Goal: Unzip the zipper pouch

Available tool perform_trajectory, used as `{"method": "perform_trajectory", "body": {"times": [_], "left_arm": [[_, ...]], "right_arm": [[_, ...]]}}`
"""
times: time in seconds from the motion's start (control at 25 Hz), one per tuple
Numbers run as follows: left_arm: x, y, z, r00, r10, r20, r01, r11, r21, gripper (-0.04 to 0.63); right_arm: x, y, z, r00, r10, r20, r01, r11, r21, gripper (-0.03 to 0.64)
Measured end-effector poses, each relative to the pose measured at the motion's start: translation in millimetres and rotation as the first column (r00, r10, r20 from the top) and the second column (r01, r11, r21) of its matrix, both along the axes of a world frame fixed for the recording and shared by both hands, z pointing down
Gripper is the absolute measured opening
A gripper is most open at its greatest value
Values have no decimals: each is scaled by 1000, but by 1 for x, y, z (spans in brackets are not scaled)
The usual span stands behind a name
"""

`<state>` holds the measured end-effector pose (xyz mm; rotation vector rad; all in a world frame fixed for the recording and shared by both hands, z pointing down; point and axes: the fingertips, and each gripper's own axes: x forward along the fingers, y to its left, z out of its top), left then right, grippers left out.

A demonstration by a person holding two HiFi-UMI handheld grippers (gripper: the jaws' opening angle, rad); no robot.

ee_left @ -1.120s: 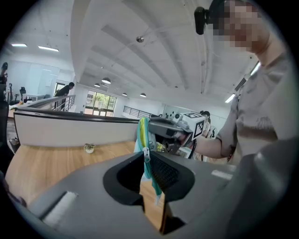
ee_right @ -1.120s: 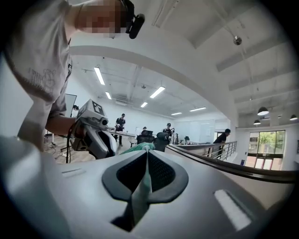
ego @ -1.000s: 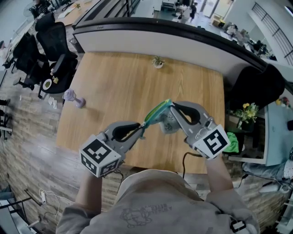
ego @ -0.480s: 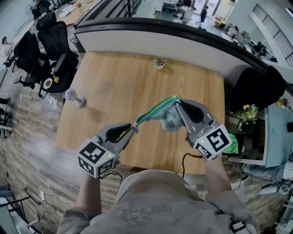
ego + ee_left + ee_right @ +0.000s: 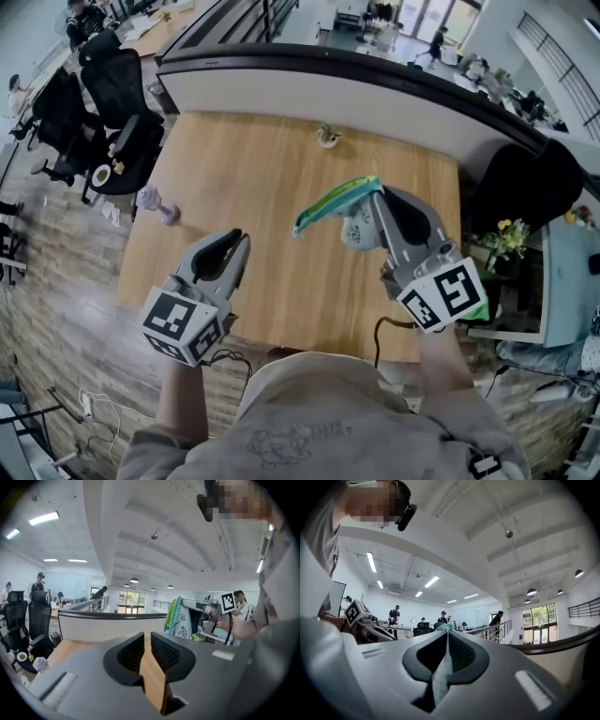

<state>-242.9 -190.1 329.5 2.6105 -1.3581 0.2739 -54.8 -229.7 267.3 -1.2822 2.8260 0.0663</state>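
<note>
The zipper pouch (image 5: 336, 202), teal and green with a white printed body, hangs in the air over the wooden table (image 5: 253, 178). My right gripper (image 5: 375, 195) is shut on its right end, and the cloth shows pinched between the jaws in the right gripper view (image 5: 440, 672). My left gripper (image 5: 236, 244) is off to the lower left, well apart from the pouch. Its jaws stand a narrow gap apart with nothing between them, only the table showing through (image 5: 147, 637). In the left gripper view the pouch (image 5: 180, 620) dangles beyond, to the right.
A small potted plant (image 5: 326, 133) stands near the table's far edge. A purple dumbbell (image 5: 155, 202) lies at the table's left edge. Black office chairs (image 5: 112, 94) stand to the left, and a dark chair (image 5: 525, 178) and flowers (image 5: 509, 234) to the right.
My left gripper let go of the pouch's left end and drew back to the lower left. The right gripper lifted the pouch slightly up and to the right.
</note>
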Motion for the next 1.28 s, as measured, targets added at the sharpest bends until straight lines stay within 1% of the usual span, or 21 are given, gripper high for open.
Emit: {"method": "perform_trajectory", "body": {"times": [0.08, 0.16, 0.2, 0.36, 0.44, 0.64, 0.8, 0.96, 1.12, 1.28], "left_arm": [[-4, -3, -19, 999, -26, 29, 24, 997, 72, 44], [-8, -4, -38, 996, -60, 61, 51, 988, 144, 41], [-10, -4, -46, 995, -76, 67, 64, 983, 171, 40], [-15, -3, -68, 992, -120, 50, 104, 965, 242, 27], [-16, -1, -73, 990, -136, 43, 120, 958, 261, -2], [-19, 4, -66, 988, -150, 41, 136, 960, 244, -2], [-23, 5, -50, 985, -161, 54, 147, 968, 202, -2], [-24, 9, -27, 986, -150, 79, 135, 978, 162, -2], [-22, 17, -12, 985, -147, 90, 135, 982, 135, -2], [-25, 17, -7, 982, -151, 110, 136, 981, 135, -2]], "right_arm": [[1, 2, -17, 1000, 17, 23, -17, 999, 28, 17], [0, 6, -32, 999, 33, 37, -35, 998, 55, 17], [0, 7, -39, 998, 41, 42, -44, 997, 67, 17], [1, 15, -56, 996, 61, 67, -67, 993, 93, 17], [3, 19, -58, 995, 62, 78, -70, 993, 93, 17], [7, 26, -47, 995, 63, 73, -67, 996, 52, 17], [6, 27, -25, 996, 61, 64, -59, 998, -24, 16], [0, 34, 8, 998, 67, 15, -66, 994, -89, 17], [-2, 46, 23, 996, 76, -37, -79, 992, -95, 17], [-5, 46, 24, 997, 74, -37, -77, 992, -97, 17]]}}
